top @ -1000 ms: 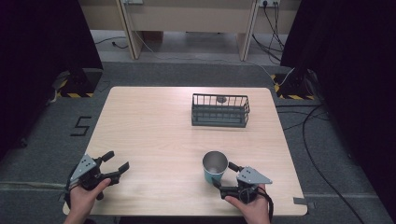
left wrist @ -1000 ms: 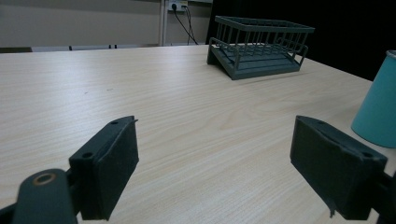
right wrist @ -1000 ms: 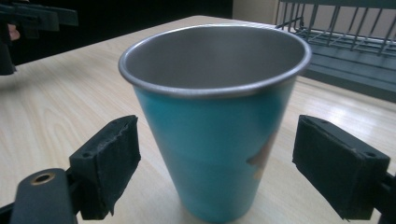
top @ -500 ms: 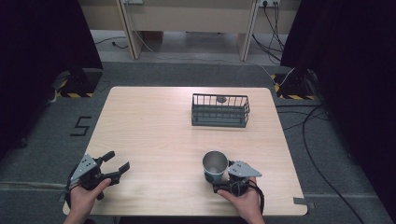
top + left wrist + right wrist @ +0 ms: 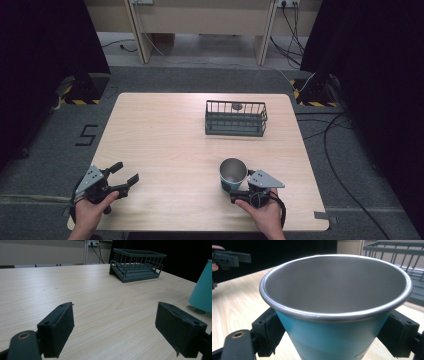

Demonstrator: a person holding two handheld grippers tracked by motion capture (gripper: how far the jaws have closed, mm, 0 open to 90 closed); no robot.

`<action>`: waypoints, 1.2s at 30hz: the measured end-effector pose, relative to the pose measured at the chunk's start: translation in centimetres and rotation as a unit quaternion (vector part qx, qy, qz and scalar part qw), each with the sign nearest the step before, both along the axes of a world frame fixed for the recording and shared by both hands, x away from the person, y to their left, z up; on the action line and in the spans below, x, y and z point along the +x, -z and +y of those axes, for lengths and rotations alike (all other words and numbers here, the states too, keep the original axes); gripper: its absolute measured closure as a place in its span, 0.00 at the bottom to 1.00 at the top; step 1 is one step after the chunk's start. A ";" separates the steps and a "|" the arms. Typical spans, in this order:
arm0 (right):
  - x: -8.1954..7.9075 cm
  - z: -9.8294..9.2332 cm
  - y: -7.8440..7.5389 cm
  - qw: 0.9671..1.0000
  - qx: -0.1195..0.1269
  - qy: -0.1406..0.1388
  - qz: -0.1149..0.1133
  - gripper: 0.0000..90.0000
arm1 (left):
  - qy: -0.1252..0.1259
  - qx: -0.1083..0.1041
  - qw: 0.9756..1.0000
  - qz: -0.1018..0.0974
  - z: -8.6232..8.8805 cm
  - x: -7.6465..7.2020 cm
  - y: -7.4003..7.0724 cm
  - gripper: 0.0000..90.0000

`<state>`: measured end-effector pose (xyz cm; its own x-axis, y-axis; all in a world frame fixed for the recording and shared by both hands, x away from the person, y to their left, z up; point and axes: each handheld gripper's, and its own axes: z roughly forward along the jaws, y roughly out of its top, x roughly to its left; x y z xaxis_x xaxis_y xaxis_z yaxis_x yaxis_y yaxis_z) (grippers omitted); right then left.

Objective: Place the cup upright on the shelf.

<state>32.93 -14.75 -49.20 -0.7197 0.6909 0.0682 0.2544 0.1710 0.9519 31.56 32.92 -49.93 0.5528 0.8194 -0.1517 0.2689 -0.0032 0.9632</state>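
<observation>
A teal cup (image 5: 233, 173) with a bare metal inside stands upright near the table's front edge, right of centre. My right gripper (image 5: 239, 189) is open, and its two black jaws flank the cup's lower wall, one on each side. In the right gripper view the cup (image 5: 337, 315) sits between the pads (image 5: 270, 330); whether they touch it I cannot tell. My left gripper (image 5: 125, 172) rests at the front left corner, open, with bare table between its jaws (image 5: 115, 332). The cup's teal side (image 5: 203, 290) appears at the right edge of the left gripper view.
A dark wire basket (image 5: 235, 120) stands at the back right of the wooden table (image 5: 160, 135), with a small dark round object (image 5: 237, 106) at its far side. Cables run across the floor right of the table.
My right gripper has slid forward and left, so its jaws now stand on either side of the cup. The cup, the basket and my left gripper have stayed where they were.
</observation>
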 end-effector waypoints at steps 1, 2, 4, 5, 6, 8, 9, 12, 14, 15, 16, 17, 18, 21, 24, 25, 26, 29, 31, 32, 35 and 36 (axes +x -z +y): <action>0.0 0.0 0.0 1.000 0.000 0.000 0.000 0.19 | 0.000 0.000 1.000 0.000 0.0 0.0 0.0 0.16; 0.1 -0.1 -0.3 1.000 0.001 0.004 -0.003 0.19 | 0.000 -0.001 1.000 0.000 0.0 0.0 0.0 0.16; 0.2 -0.2 -0.4 1.000 0.002 0.005 -0.004 0.19 | 0.000 -0.001 1.000 0.000 0.0 0.0 0.0 0.16; 0.4 -0.2 -0.7 1.000 0.002 0.007 -0.006 0.19 | 0.000 -0.001 1.000 0.000 0.0 0.0 0.0 0.16; 0.5 -0.2 -0.9 1.000 0.002 0.008 -0.008 0.19 | 0.000 -0.001 1.000 0.000 0.0 0.0 0.0 0.16; 0.8 -0.2 -1.2 1.000 0.004 0.010 -0.012 0.19 | 0.000 -0.001 1.000 0.000 0.0 0.0 0.0 0.16; 0.9 -0.3 -1.4 1.000 0.005 0.012 -0.014 0.19 | 0.000 -0.001 1.000 0.000 0.0 0.0 0.0 0.16; 1.5 -0.5 -2.0 1.000 0.006 0.021 -0.018 0.19 | 0.001 -0.001 1.000 0.000 0.0 0.0 0.0 0.17; 1.9 -0.6 -2.4 0.999 0.009 0.029 -0.022 0.19 | 0.001 -0.002 1.000 -0.001 0.0 0.0 0.0 0.17; 2.1 -0.7 -2.6 0.999 0.008 0.030 -0.024 0.19 | 0.001 -0.002 1.000 -0.001 0.0 0.0 0.0 0.17; 2.3 -0.7 -2.8 0.999 0.010 0.033 -0.025 0.19 | 0.001 -0.002 1.000 0.000 0.0 0.0 0.0 0.17; 2.3 -0.7 -2.8 0.999 0.010 0.033 -0.025 0.19 | 0.001 -0.002 1.000 0.000 0.0 0.0 0.0 0.17; 2.8 -0.8 -3.2 0.999 0.011 0.037 -0.027 0.19 | 0.001 -0.002 1.000 0.000 0.0 0.0 0.0 0.17; 3.3 -1.0 -3.7 0.999 0.014 0.045 -0.027 0.19 | 0.002 -0.002 1.000 0.000 -0.1 0.0 0.0 0.17; 3.8 -1.1 -4.0 0.998 0.014 0.049 -0.029 0.19 | 0.002 -0.003 1.000 0.000 -0.1 0.0 0.0 0.17; 4.0 -1.1 -4.1 0.998 0.013 0.052 -0.031 0.19 | 0.002 -0.003 1.000 0.000 -0.1 0.0 0.0 0.17; 4.3 -1.2 -4.4 0.998 0.013 0.056 -0.032 0.19 | 0.003 -0.003 1.000 0.000 -0.1 0.0 0.0 0.17; 4.8 -1.2 -4.7 0.998 0.012 0.060 -0.034 0.19 | 0.003 -0.003 1.000 0.000 -0.1 0.0 0.0 0.17; 5.2 -1.2 -4.9 0.997 0.013 0.063 -0.036 0.19 | 0.003 -0.003 1.000 0.000 -0.1 0.0 0.0 0.17; 5.6 -1.3 -5.2 0.997 0.012 0.069 -0.036 0.19 | 0.003 -0.003 1.000 0.000 -0.1 0.0 0.0 0.17; 6.2 -1.3 -5.4 0.996 0.011 0.075 -0.036 0.19 | 0.003 -0.003 1.000 0.000 -0.1 0.0 0.0 0.17; 6.4 -1.3 -5.5 0.996 0.009 0.077 -0.036 0.19 | 0.003 -0.003 1.000 0.000 -0.1 0.0 0.0 0.17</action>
<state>39.36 -16.03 -43.72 -0.6090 0.7925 0.0323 0.2063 0.1190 0.9712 31.53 32.84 -49.90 0.5574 0.8153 -0.1569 0.2696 0.0011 0.9630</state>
